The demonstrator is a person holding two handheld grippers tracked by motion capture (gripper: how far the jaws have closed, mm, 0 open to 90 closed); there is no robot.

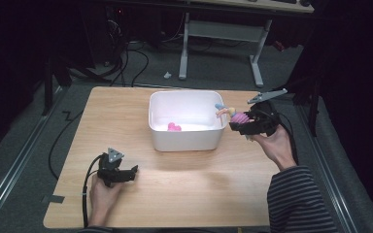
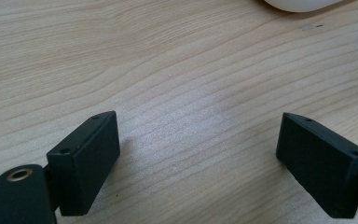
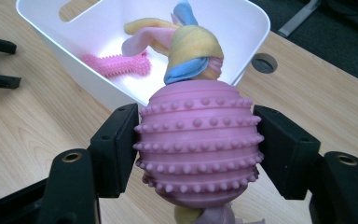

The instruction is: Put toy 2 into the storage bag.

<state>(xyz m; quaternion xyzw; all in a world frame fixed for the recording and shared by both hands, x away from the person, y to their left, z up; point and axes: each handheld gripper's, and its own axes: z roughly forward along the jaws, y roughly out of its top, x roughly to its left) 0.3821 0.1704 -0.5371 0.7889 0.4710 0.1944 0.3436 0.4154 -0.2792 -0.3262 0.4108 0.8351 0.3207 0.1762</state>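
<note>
Up close, studded pink ball toy (image 3: pixel 198 142) with cloth tails, clamped by right tool (image 3: pixel 196 154), left tool (image 2: pixel 200 163) wide, empty.

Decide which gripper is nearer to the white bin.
Right. The right gripper, shut on a pink studded ball toy, hangs beside the white bin; the left gripper rests open on the table, nearer the person.

Pink studded rubber ball toy (image 3: pixel 198 140) with yellow/blue/pink rope strands through it, clamped at its sides in right gripper (image 3: pixel 196 154), off the table, at 3 o'clock of the white bin (image 1: pixel 187 141), strands over its rim.
</note>
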